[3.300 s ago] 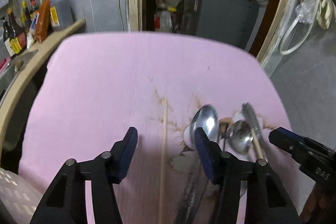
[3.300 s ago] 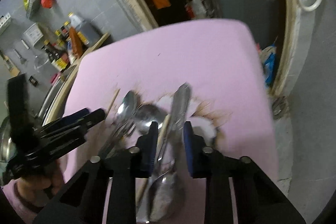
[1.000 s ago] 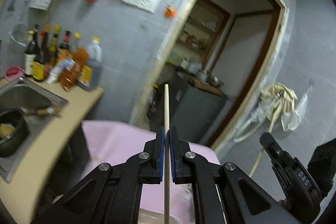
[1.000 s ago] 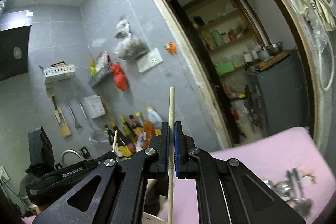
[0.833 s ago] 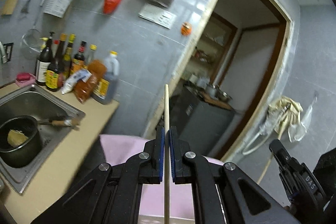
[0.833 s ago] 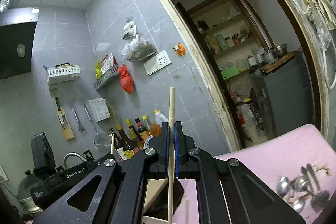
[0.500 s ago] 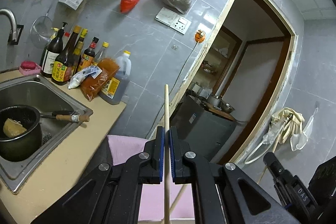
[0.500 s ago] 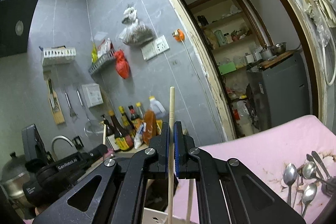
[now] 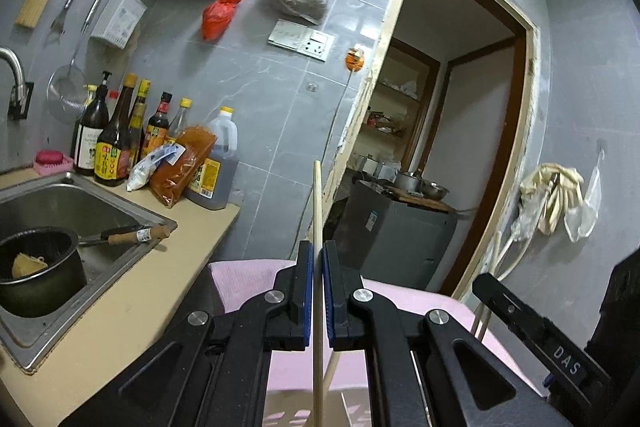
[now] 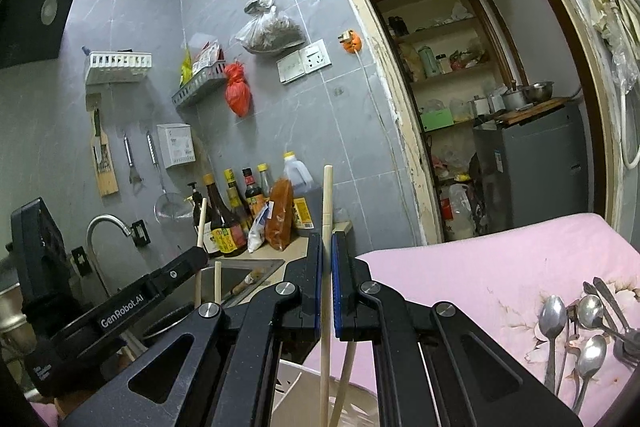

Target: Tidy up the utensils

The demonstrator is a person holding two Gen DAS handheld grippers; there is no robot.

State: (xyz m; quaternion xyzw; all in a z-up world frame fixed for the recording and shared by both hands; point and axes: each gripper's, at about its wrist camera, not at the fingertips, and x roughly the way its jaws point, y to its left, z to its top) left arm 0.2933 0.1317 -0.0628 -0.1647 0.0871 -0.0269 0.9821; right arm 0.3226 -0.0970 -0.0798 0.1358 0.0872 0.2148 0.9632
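The left gripper [image 9: 316, 291] has its blue pads pressed together on a wooden chopstick [image 9: 317, 211], pinching it about midway along its length so that the stick stands close to upright, its top end rising above the pads against the grey tiled wall [image 9: 256, 99] and its lower part running down out of the bottom of the left wrist view. The right gripper [image 10: 327, 281] is closed in the same way on a second chopstick [image 10: 327, 199], also held near vertical, with the lower end dropping toward a white holder [image 10: 296, 383] whose pale slotted rim shows just below and between the black arms. Another pale stick [image 10: 344, 379] leans beside the held one and appears to stand in that holder already. So the relation that matters is straight down: each stick's long axis lines up roughly with the holder's opening, and the receptacle lies beneath both tools rather than ahead of them. Which gripper is nearer the rim cannot be told, though the right wrist view shows the holder more plainly. Judging from this, the coming move is a lowering and then a release. Further out to the right, well apart from the holder, several metal spoons [image 10: 588, 327] lie in a loose cluster on the pink cloth [image 10: 480, 259], still to be sorted
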